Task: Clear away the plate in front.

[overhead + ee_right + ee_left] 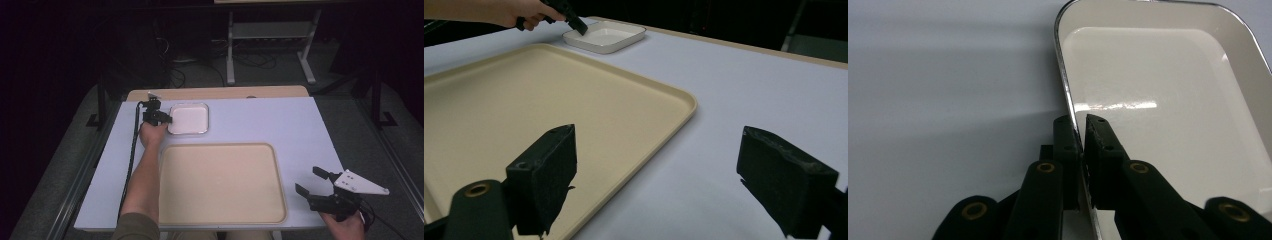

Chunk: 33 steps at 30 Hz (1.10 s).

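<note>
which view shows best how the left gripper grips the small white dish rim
The left gripper view: the left gripper pinches the small white rectangular dish at its rim. The high view shows this small; the right gripper view shows it distant.

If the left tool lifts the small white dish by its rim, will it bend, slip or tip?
The white dish looks rigid, so it probably will not bend. Its glossy surface may slip between the left tool pads. Held at one edge only, it likely tilts downward.
</note>
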Available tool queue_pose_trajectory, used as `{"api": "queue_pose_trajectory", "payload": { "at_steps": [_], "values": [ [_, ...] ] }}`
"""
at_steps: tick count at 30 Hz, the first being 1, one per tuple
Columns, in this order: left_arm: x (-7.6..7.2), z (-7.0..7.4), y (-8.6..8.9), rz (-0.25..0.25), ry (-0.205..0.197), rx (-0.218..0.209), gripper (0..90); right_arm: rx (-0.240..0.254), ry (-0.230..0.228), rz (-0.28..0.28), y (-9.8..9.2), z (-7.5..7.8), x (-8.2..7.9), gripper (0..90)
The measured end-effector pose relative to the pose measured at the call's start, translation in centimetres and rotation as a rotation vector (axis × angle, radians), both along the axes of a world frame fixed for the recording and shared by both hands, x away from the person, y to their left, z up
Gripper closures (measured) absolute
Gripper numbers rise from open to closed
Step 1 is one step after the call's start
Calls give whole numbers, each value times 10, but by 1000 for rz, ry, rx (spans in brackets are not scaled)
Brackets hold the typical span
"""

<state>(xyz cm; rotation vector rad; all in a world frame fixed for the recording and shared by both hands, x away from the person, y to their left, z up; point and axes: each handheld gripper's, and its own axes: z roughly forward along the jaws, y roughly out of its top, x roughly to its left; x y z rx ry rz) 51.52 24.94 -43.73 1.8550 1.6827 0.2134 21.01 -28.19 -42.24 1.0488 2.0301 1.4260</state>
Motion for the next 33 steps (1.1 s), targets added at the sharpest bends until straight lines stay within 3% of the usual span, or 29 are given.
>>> {"api": "queue_pose_trajectory", "payload": {
  "at_steps": [1,4,12,16,19,25,27,33],
  "values": [
    [-1,1,2,25,-15,-58,881,-2,0,5,0,0,0,152],
    [-2,5,-1,21,-36,-58,890,2,-4,6,0,0,-1,153],
    [-6,10,-2,14,-40,-59,891,19,-1,3,-3,0,-1,150],
    [-10,16,-2,18,-57,-115,891,17,-1,4,-3,0,-2,148],
    [-11,20,-1,-12,-62,-136,891,21,-2,5,-3,0,-2,144],
    [-23,36,5,-30,-99,-149,891,11,0,16,-2,0,-3,136],
    [-32,45,8,-35,-124,-174,892,16,-2,18,-3,0,-4,140],
    [-47,53,8,-51,-144,-162,891,-3,-20,24,0,2,-6,144]
  ]
}}
